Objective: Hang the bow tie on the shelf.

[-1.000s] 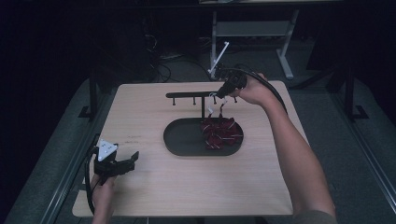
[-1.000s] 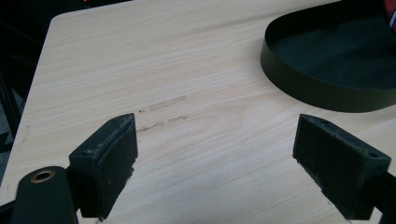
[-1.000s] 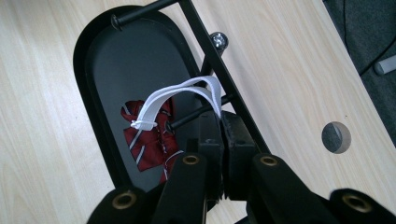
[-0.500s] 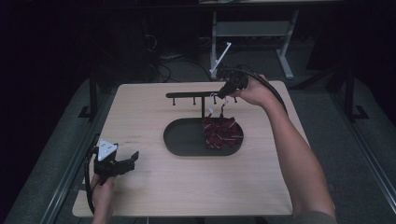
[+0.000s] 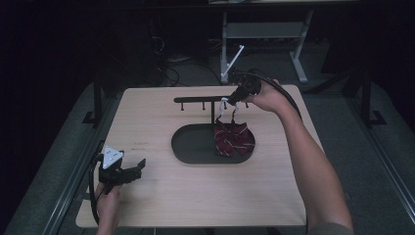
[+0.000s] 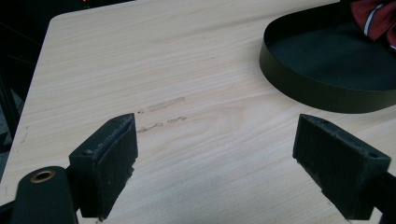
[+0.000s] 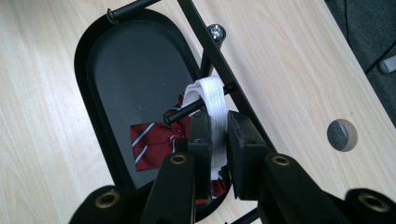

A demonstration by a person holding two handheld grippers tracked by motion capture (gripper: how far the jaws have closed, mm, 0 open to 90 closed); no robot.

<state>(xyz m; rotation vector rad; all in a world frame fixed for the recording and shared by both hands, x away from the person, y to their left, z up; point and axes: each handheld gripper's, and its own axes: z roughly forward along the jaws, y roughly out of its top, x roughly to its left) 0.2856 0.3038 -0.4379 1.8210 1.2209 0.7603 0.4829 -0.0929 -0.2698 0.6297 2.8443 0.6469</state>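
1. The right hand-held gripper is at the far side of the tabletop, up against the black rack that stands in the oval black tray
2. In the right gripper view its jaws are pinched together on a white strap, which loops over one of the rack's short pegs
3. The strap belongs to a dark red striped bow tie; the tie hangs below the rack bar, its lower part down in the right end of the tray
4. The left hand-held gripper sits low near the tabletop's near left corner, held by the person's left hand
5. In the left gripper view its two black pads stand wide apart with bare wood between them, and the tray wall lies well ahead to the right
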